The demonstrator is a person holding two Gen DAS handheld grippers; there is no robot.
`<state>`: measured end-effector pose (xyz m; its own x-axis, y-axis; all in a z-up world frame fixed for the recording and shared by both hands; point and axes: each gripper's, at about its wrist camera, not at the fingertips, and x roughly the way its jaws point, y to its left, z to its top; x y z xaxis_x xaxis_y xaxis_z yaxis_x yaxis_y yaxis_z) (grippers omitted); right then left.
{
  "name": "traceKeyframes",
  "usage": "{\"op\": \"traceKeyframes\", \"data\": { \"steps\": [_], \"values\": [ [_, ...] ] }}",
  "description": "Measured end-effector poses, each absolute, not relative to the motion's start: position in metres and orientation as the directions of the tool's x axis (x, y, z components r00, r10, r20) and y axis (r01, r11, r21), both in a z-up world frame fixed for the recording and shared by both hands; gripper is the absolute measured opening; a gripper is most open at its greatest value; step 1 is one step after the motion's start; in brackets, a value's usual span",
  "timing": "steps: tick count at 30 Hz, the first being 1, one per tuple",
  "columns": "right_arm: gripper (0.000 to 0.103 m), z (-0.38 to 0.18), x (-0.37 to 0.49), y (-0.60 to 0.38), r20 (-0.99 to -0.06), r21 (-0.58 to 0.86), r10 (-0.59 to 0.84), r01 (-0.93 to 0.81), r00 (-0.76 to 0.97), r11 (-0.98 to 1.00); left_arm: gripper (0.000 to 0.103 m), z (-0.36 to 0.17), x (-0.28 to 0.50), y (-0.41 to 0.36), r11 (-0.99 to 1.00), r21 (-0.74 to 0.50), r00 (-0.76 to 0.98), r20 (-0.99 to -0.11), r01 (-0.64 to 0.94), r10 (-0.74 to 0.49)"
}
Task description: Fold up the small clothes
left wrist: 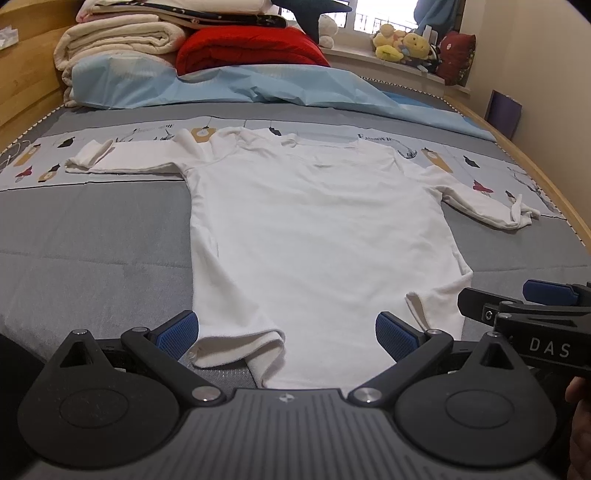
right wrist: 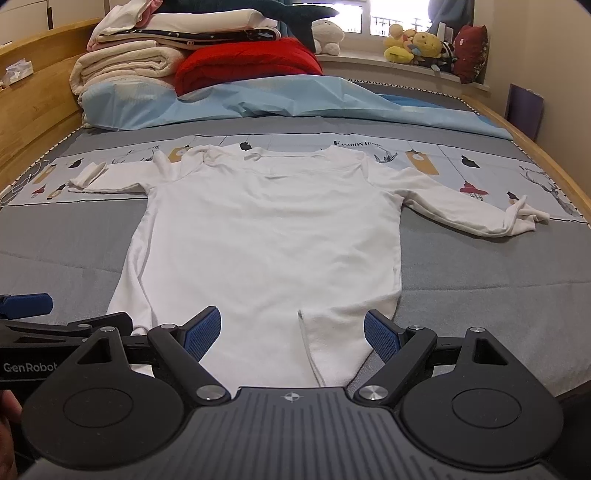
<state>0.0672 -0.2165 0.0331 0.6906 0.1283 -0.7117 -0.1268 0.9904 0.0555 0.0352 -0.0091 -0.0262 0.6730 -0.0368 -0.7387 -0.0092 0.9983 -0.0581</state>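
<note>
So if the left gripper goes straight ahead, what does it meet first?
Probably the white shirt: its turned-up hem already lies between the open left gripper fingers. Height above the cloth is unclear.

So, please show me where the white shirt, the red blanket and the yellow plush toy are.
white shirt [left wrist: 317,236]: left wrist view, middle of its body.
red blanket [left wrist: 247,50]: left wrist view, its top.
yellow plush toy [right wrist: 426,42]: right wrist view, its head.

Even, soft indoor light in both wrist views. Daylight enters through the window behind the bed, where the panes are blown out to white. The white shirt is bright but keeps its folds; shadows beneath its hem are faint. Fisheye distortion bends the bed frame near the window and darkens the corners. Each claw appears slightly soft. No motion blur.
</note>
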Motion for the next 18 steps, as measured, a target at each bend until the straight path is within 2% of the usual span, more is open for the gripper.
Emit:
{"op": "traceKeyframes", "data": {
  "steps": [5, 7, 9, 10, 11, 12, 14, 16, 18],
  "values": [
    [0.086, 0.033, 0.067, -0.218, -0.711, 0.057, 0.126, -0.122, 0.691, 0.991, 0.102, -0.026, 0.036, -0.009, 0.999, -0.053, 0.674, -0.738, -0.007, -0.034],
    [0.081, 0.036, 0.067, -0.222, -0.698, 0.062, 0.121, -0.109, 0.705, 0.992, 0.102, -0.022, 0.037, -0.007, 0.999, -0.050, 0.686, -0.727, -0.016, -0.025],
    [0.065, 0.043, 0.069, -0.233, -0.673, 0.089, 0.126, -0.089, 0.729, 0.992, 0.102, -0.013, 0.041, 0.001, 0.998, -0.055, 0.711, -0.703, -0.021, -0.024],
    [0.049, 0.047, 0.070, -0.240, -0.660, 0.107, 0.136, -0.087, 0.739, 0.990, 0.101, -0.007, 0.044, 0.006, 0.998, -0.060, 0.720, -0.694, -0.017, -0.029],
    [0.038, 0.052, 0.072, -0.249, -0.645, 0.123, 0.143, -0.082, 0.750, 0.989, 0.097, 0.000, 0.051, 0.013, 0.998, -0.067, 0.730, -0.682, -0.013, -0.037],
    [0.036, 0.057, 0.075, -0.259, -0.629, 0.141, 0.144, -0.070, 0.764, 0.988, 0.095, 0.008, 0.058, 0.021, 0.997, -0.077, 0.741, -0.670, -0.008, -0.046],
    [0.035, 0.070, 0.085, -0.283, -0.590, 0.163, 0.125, -0.034, 0.798, 0.986, 0.078, 0.022, 0.078, 0.036, 0.997, -0.069, 0.763, -0.644, 0.021, -0.060],
    [0.035, 0.078, 0.098, -0.303, -0.563, 0.152, 0.101, -0.018, 0.820, 0.988, 0.068, 0.033, 0.102, 0.049, 0.998, -0.029, 0.772, -0.632, 0.061, -0.066],
    [0.037, 0.080, 0.120, -0.321, -0.577, 0.126, 0.076, -0.003, 0.813, 0.992, 0.065, 0.035, 0.127, 0.061, 0.995, -0.002, 0.765, -0.639, 0.105, -0.082]
  ]
}}
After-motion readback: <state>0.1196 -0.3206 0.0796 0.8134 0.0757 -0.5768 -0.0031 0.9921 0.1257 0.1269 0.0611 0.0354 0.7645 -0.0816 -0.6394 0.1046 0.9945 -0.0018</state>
